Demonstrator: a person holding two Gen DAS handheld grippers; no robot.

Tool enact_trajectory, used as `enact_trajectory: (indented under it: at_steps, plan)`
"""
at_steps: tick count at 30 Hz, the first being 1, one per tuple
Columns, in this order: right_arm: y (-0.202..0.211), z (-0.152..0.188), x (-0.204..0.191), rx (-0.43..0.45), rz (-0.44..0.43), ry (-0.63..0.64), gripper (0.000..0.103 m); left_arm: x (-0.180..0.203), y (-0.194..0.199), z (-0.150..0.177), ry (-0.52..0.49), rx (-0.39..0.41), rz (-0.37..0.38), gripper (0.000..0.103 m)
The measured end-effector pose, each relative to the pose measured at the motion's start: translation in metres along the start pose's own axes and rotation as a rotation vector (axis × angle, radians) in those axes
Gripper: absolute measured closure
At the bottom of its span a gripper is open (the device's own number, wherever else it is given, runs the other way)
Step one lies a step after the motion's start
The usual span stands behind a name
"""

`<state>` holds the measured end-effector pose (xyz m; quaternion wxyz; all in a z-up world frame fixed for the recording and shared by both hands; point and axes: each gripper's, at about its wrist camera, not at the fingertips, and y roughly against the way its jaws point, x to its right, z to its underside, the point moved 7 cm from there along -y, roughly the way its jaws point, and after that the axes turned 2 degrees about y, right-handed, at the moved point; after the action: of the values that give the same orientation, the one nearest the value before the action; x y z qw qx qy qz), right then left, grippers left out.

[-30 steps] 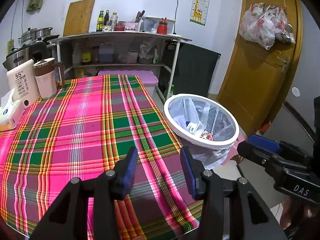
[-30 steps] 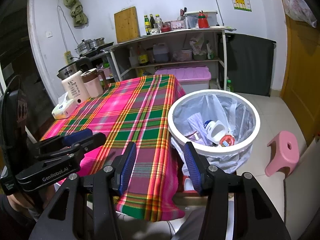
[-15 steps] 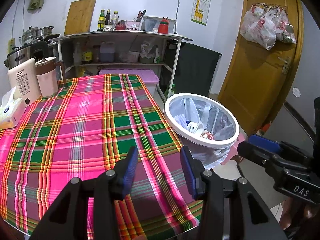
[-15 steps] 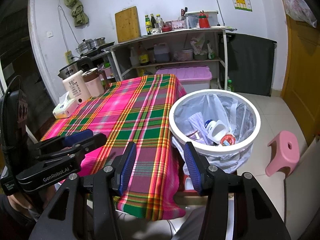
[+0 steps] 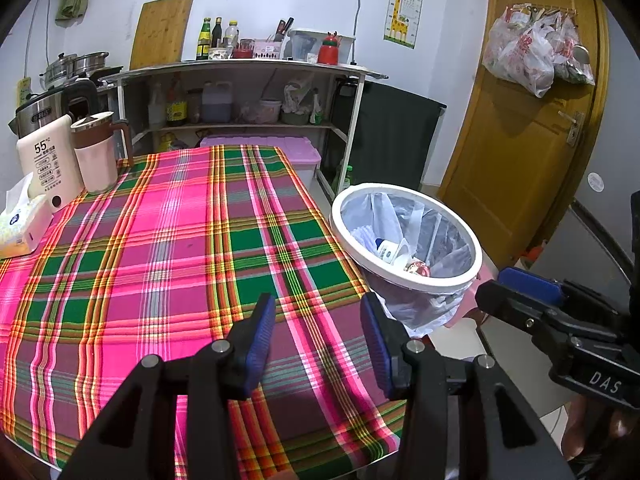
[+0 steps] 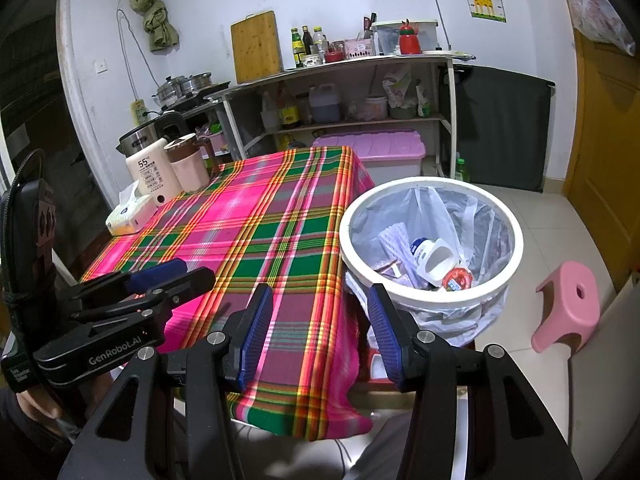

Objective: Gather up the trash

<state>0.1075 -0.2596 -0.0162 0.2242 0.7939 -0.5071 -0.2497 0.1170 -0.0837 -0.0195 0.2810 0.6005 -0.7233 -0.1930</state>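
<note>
Left gripper [image 5: 316,338] and right gripper [image 6: 318,334]: jaws apart, nothing between, both over near edge of pink-green plaid table [image 5: 168,248]. White round plastic-lined bin [image 6: 432,240] beside table, trash inside. Table seems clear; scan w/ care before reaching, prob. done.

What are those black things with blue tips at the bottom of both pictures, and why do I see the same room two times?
Those are two grabbing tools that a person holds, one in each hand. Each has a small camera that looks out along its two fingers, so you get two pictures of one room.

In the left camera's picture, the left claw is at the bottom and the right claw pokes in from the side. In the right camera's picture, the right claw is at the bottom.

Both claws are open and hold nothing.

The table has a pink and green checked cloth. On it stand a white kettle, a pink jug and a tissue box. Beside the table is a white bin with trash already inside.
</note>
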Motion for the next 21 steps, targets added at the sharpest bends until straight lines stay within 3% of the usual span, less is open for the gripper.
enact_trajectory:
  at_steps: [21]
  plan:
    - [-0.0029, 0.0004, 0.0016, -0.007, -0.002, -0.002, 0.053, -0.0027, -0.0003, 0.001, 0.0, -0.006, -0.01, 0.057]
